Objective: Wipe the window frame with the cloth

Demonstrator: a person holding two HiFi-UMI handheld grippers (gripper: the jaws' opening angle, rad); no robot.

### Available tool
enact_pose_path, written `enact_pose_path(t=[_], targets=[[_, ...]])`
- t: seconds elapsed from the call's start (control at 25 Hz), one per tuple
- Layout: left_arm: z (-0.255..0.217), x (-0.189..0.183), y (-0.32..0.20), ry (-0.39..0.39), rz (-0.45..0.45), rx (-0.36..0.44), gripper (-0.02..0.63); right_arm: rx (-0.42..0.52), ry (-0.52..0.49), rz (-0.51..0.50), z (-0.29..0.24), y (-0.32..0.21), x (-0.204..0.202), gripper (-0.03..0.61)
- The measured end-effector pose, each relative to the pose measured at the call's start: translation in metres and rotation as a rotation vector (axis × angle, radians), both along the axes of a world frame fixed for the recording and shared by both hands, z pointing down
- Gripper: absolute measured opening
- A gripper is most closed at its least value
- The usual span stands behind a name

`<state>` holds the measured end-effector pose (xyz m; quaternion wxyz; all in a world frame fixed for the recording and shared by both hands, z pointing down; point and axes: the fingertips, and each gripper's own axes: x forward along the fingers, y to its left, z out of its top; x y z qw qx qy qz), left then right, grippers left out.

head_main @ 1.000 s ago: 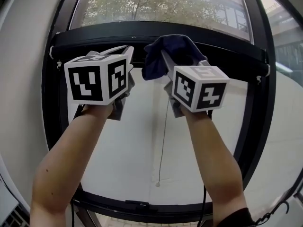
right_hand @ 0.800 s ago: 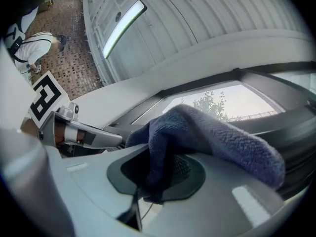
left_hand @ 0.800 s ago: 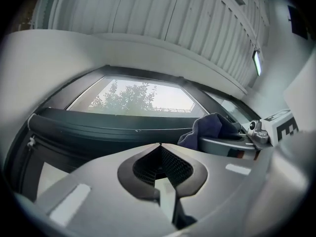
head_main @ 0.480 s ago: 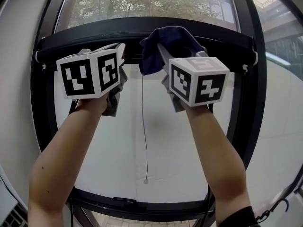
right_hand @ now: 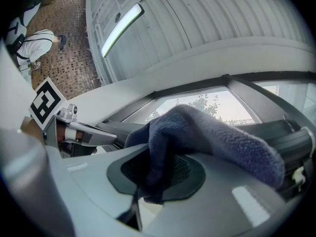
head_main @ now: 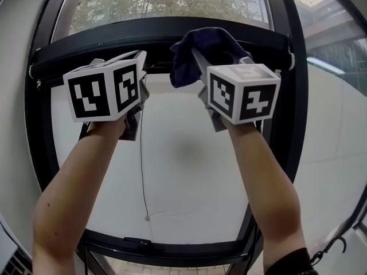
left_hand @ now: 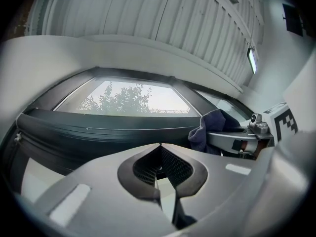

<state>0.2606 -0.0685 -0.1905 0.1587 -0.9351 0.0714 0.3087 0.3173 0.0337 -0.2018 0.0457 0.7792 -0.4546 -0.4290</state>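
A dark blue cloth [head_main: 200, 46] is bunched in my right gripper [head_main: 200, 59], which is shut on it and holds it up against the black top bar [head_main: 103, 43] of the window frame. In the right gripper view the cloth [right_hand: 207, 132] drapes over the jaws and hides their tips. My left gripper [head_main: 137, 59] is raised beside it at the same bar, to the left. In the left gripper view its jaws meet at the tip with nothing between them, and the cloth [left_hand: 210, 130] shows at the right.
A white blind [head_main: 183, 171] fills the window below the bar, with a thin pull cord [head_main: 141, 171] hanging down it. Black frame uprights stand at the left [head_main: 35, 125] and right [head_main: 292, 125]. Glass with trees lies above the bar. A person [right_hand: 34, 41] stands far behind.
Both grippers have shifted a little to the right along the top bar, the cloth still held. The pull cord now shows further left, under my left gripper.
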Motion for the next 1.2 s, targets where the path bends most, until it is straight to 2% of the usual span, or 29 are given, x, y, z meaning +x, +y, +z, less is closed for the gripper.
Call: enact_pose_path(t=[0.28, 0.48, 0.68, 0.96, 1.12, 1.2], targets=[[-0.003, 0.014, 0.060, 0.011, 0.011, 0.034, -0.006, 0.016, 0.010, 0.033, 0.001, 0.063, 0.021, 0.066], [-0.002, 0.027, 0.056, -0.005, 0.071, 0.013, -0.006, 0.029, -0.012, 0.064, -0.001, 0.067, 0.040, 0.066], [-0.003, 0.036, 0.050, -0.010, 0.072, 0.025, -0.006, 0.025, -0.012, 0.102, -0.002, 0.072, 0.051, 0.066], [-0.002, 0.054, 0.094, -0.008, 0.083, 0.037, -0.006, 0.039, -0.013, 0.142, -0.001, 0.127, 0.073, 0.066], [0.002, 0.061, 0.107, -0.022, 0.154, -0.001, -0.006, 0.059, -0.032, 0.157, -0.003, 0.146, 0.083, 0.066], [0.005, 0.063, 0.124, -0.020, 0.147, 0.013, -0.006, 0.069, -0.042, 0.160, -0.001, 0.164, 0.089, 0.066]])
